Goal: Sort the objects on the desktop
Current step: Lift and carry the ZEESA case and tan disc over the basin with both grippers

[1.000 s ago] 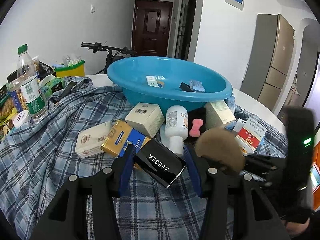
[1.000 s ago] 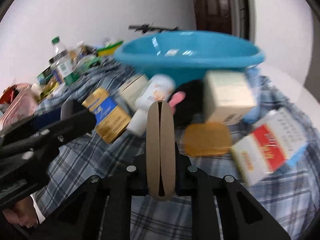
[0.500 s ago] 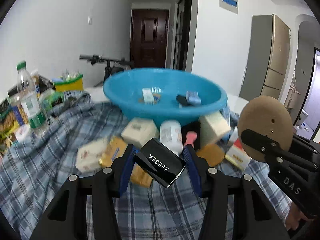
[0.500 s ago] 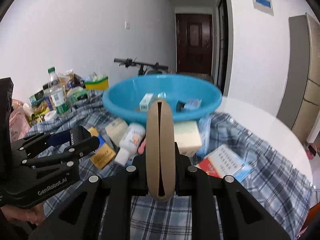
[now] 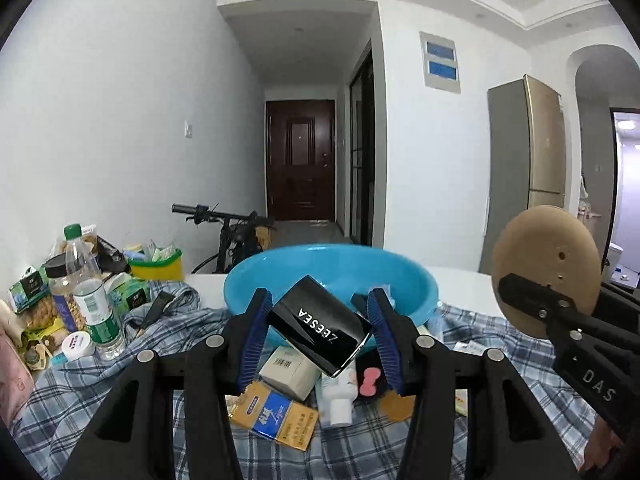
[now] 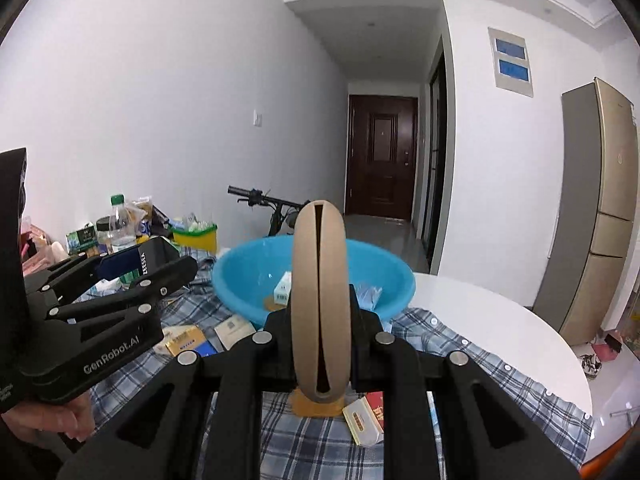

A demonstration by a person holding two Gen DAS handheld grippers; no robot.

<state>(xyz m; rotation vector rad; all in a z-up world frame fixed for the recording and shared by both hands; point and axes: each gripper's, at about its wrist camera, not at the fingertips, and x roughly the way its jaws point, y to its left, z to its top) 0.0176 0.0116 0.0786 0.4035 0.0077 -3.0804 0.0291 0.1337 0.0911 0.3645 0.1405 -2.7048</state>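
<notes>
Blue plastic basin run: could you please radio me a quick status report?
Left gripper shut on black ZEESEA box. Right gripper shut on round tan disc. Both raised short of blue plastic basin. Nothing between.

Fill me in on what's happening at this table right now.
A person is sorting clutter with a handheld tool in each hand. The left tool is shut on a black ZEESEA box, held in the air in front of the blue basin. The right tool grips a round tan disc edge-on, also raised. The basin already holds a few small items, while boxes and a white bottle lie on the plaid cloth below.
</notes>
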